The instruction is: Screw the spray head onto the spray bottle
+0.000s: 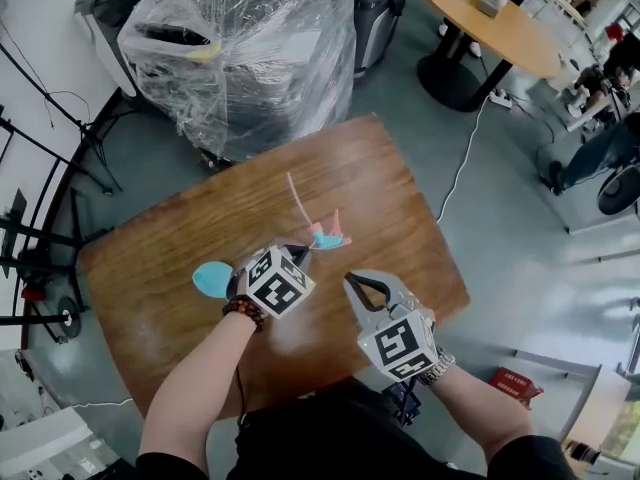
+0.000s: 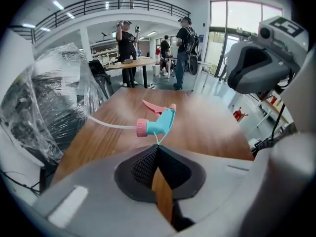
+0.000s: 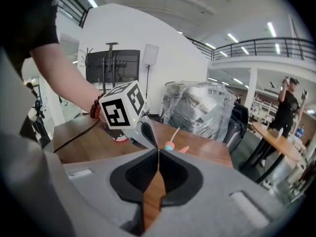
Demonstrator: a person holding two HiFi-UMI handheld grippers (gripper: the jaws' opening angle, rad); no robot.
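Note:
On the brown wooden table [image 1: 180,238] lies the spray head [image 1: 327,236], teal with a pink trigger and collar and a long thin tube [image 1: 296,196]. My left gripper [image 1: 304,252] is at its near end, jaws shut, the tips pinching a thin teal sliver of the spray head [image 2: 159,121]. The light blue bottle [image 1: 211,279] lies on its side to the left of that gripper, apart from the head. Right of both, my right gripper [image 1: 350,280] hovers over the table, shut with nothing in it. In the right gripper view the left gripper's marker cube [image 3: 121,110] hides most of the spray head [image 3: 170,145].
A big plastic-wrapped load [image 1: 240,48] stands just beyond the table's far edge. A round wooden table [image 1: 500,18] is at the far right, with a white cable [image 1: 462,158] across the grey floor. A red item [image 1: 515,383] lies on the floor near right. People stand in the background.

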